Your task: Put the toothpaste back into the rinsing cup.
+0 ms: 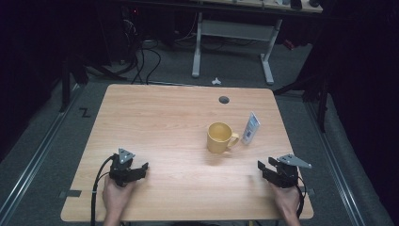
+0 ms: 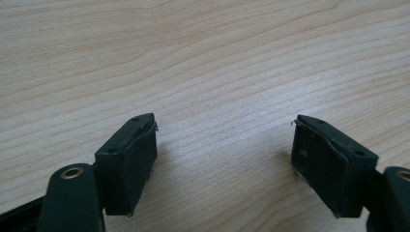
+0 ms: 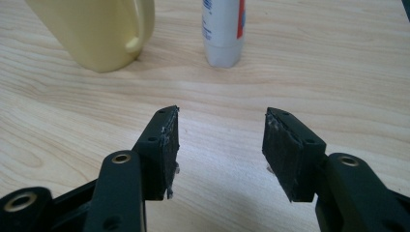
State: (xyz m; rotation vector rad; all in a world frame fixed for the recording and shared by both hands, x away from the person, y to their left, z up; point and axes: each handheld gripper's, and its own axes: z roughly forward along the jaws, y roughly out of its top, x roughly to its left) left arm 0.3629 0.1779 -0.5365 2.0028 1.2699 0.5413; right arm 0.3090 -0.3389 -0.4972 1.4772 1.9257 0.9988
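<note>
Both tongs (image 1: 133, 165) (image 3: 221, 140) gape; right view adds mug (image 3: 96, 29).

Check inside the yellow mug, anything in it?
In the high view the yellow mug stands upright with its mouth open; the visible inner wall looks bare. The bottom is hidden by the near rim, so I cannot rule contents out.

Counter (image 1: 164, 122): pale wood-grain laminate, smooth, semi-matt w/ faint sheen. Yellow mug (image 1: 219, 137): looks like glazed ceramic or plastic, can't tell which; smooth, soft gloss. White tube (image 1: 251, 128): glossy plastic w/ printed label. Right gripper (image 3: 220, 145) and left gripper (image 2: 225, 159): matt black plastic bodies, brass-coloured metal inserts at screw holes; pads look like rough black rubber, frayed at edges. Floor (image 1: 56, 141): grey carpet, matt, coarse.
</note>
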